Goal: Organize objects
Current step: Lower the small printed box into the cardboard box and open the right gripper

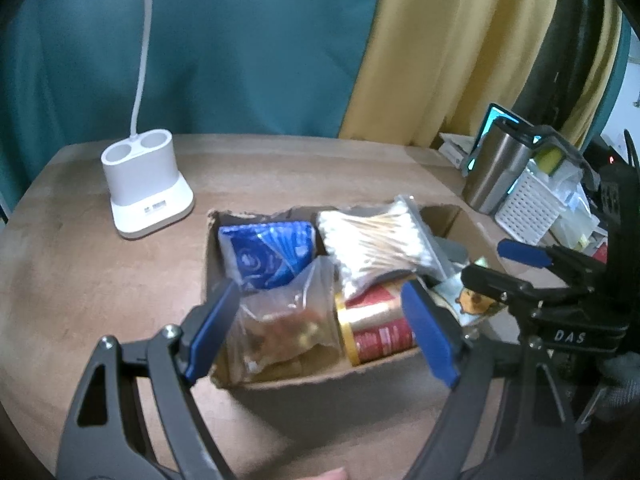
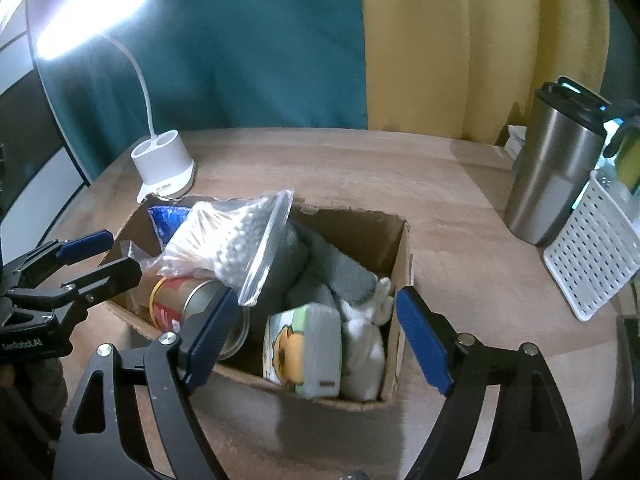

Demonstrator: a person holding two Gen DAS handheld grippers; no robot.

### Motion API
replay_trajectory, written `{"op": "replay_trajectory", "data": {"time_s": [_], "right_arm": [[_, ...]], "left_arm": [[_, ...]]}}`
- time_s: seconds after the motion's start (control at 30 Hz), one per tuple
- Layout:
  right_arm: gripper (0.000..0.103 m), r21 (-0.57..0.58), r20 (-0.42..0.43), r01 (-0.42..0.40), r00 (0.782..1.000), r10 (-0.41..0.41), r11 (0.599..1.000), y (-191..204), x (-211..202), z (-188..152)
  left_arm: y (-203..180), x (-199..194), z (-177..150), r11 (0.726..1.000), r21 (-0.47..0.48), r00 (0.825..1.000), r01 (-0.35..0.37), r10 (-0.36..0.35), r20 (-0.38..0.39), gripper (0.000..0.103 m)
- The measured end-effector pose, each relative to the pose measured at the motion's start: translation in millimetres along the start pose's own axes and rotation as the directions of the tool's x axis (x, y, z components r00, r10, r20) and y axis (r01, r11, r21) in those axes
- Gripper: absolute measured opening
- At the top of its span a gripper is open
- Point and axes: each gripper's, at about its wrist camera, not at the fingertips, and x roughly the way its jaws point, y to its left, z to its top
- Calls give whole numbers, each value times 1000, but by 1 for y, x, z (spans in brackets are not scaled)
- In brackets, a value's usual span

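An open cardboard box [image 1: 304, 386] [image 2: 396, 240] sits mid-table, full of items. Inside lie a blue pouch [image 1: 268, 252], a zip bag of cotton swabs [image 1: 376, 244] [image 2: 236, 236], a clear bag of brownish bits [image 1: 280, 320], a red-and-gold can [image 1: 376, 332] [image 2: 180, 300], grey cloth [image 2: 320, 264], a cartoon-print pack [image 2: 304, 352] and a white bundle [image 2: 364, 344]. My left gripper [image 1: 320, 328] is open and empty, hovering over the box's near left side. My right gripper [image 2: 316, 336] is open and empty over the box's near right side.
A white lamp base [image 1: 146, 184] [image 2: 164, 168] with a bent neck stands at the back left. A steel tumbler [image 2: 556, 176] [image 1: 496, 168] and a white perforated basket [image 2: 592, 256] [image 1: 528, 204] stand at the right. Teal and yellow curtains hang behind the wooden table [image 1: 80, 280].
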Motion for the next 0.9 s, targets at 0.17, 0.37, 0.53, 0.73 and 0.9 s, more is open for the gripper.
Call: {"op": "replay_trajectory", "data": {"time_s": [0.17,0.37,0.53,0.73,0.9], "right_arm": [[84,1,9,13,1000,-13,1000,4,-11,-5],[84,-3,20,24,1000,-24,1000,11,-27,-14],[84,-2,31,31,999,-31,1000,15,-39,-21],[84,-2,39,36,999,-36,999,20,-51,-31],[84,-4,43,37,998,-37,999,24,-59,-39]], "left_arm": [[-3,-11,-6,1000,6,1000,6,-6,11,84],[-7,-25,-13,1000,13,1000,4,-4,21,84],[-9,-36,-19,1000,17,1000,1,-1,30,84],[-12,-48,-28,1000,15,1000,0,-1,31,84],[-13,-58,-37,1000,16,999,-5,5,32,84]]}}
